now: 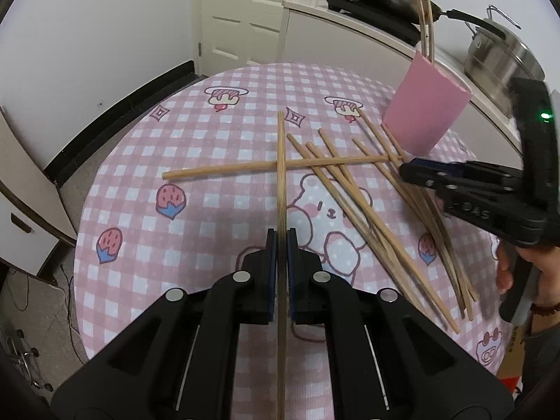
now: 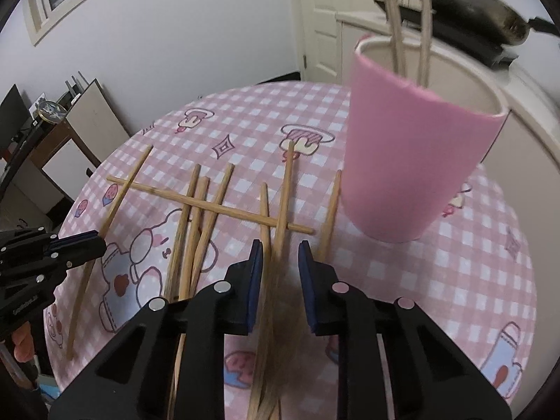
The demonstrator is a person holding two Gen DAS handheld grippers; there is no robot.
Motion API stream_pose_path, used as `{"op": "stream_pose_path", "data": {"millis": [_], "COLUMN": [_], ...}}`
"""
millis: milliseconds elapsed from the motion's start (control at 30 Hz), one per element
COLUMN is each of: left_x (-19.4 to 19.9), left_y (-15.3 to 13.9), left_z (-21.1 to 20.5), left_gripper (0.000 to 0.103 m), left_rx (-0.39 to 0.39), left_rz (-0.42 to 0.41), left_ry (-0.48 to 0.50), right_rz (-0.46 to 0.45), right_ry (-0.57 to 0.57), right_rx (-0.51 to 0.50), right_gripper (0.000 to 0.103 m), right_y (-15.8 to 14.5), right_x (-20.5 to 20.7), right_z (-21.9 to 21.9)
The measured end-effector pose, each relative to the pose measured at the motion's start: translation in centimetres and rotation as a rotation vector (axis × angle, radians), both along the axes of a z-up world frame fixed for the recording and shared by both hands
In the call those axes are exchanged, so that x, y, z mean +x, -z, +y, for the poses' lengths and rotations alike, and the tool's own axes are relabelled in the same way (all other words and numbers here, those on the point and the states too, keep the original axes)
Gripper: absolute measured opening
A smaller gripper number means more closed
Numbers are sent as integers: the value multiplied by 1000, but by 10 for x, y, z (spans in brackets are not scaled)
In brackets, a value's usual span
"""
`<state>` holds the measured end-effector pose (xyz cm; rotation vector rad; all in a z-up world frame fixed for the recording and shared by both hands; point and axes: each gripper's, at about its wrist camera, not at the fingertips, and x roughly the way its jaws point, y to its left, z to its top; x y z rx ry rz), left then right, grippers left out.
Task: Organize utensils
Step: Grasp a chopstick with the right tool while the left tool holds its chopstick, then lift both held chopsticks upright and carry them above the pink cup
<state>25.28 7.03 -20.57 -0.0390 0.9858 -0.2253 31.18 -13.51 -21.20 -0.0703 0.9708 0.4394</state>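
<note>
Two grippers gathering chopsticks beside a pink cup [image 2: 416,161]
Left gripper [image 1: 281,241] pinches one chopstick [image 1: 281,175]; right gripper [image 2: 280,255], spread around another chopstick [image 2: 283,192], should close squarely before lifting

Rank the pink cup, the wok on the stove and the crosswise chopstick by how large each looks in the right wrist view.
1. pink cup: largest by far, though it stands near the camera.
2. wok: partly cut off and farther back, so truly bigger perhaps.
3. crosswise chopstick: long but thin, smallest in area.

even indoor light, fisheye-warped edges
</note>
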Motion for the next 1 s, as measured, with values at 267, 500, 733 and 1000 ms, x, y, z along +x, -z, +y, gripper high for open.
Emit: {"op": "stream_pose_path", "data": {"millis": [267,500,733,1000], "left_x": [3,-15,-38,-51], "left_y": [-17,-59,-105,-152], "left_z": [-3,-11,-27,-57], "left_gripper": [6,6,6,6], "left_rx": [-44,-114,-145,-182], "left_rz": [-28,-118,-243,-381], "left_ry": [-7,0,8,39], "right_rz": [8,-91,-229,-339], "right_ry": [-14,-27,-22,4], "right_rx": [59,163,209,212], "right_gripper": [6,5,5,5], "right_y": [-12,-61,-113,-149], "right_x": [-1,-34,-72,-90], "right_z": [-5,-24,-46,-65]}}
